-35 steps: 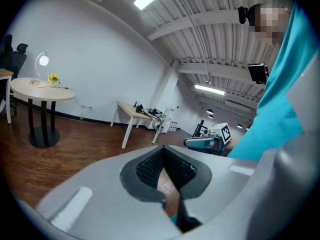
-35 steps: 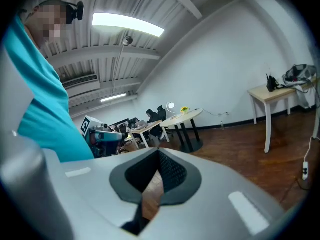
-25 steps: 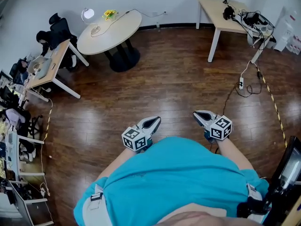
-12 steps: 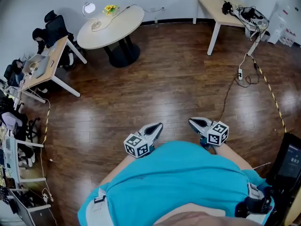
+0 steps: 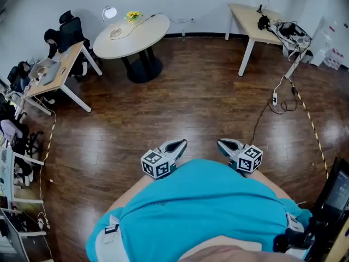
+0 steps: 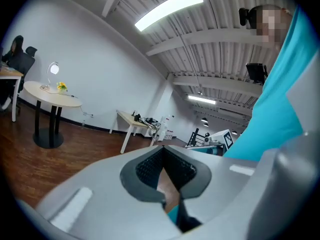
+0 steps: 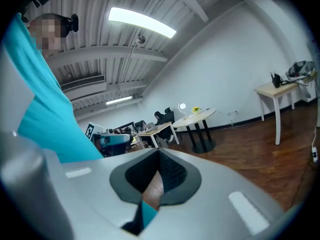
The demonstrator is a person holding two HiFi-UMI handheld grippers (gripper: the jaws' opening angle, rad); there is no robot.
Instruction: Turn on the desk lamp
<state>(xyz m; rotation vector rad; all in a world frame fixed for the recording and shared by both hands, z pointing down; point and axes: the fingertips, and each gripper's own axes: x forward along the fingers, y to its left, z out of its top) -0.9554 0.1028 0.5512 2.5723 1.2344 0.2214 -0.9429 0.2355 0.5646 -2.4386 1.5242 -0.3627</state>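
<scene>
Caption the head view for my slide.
Left gripper and right gripper, shut and empty, at the waist; desk lamp across the room on the round table.

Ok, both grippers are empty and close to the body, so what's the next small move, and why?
Probably step toward the round table: the desk lamp stands at its far edge across the floor, well beyond the left gripper and right gripper, both shut on nothing.

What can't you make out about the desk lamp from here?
Desk lamp switch: too small in every view; the lamp stands far off on the round table.
Yellow thing beside it: too small to identify.
The person's feet: head view, hidden by the teal shirt.
</scene>
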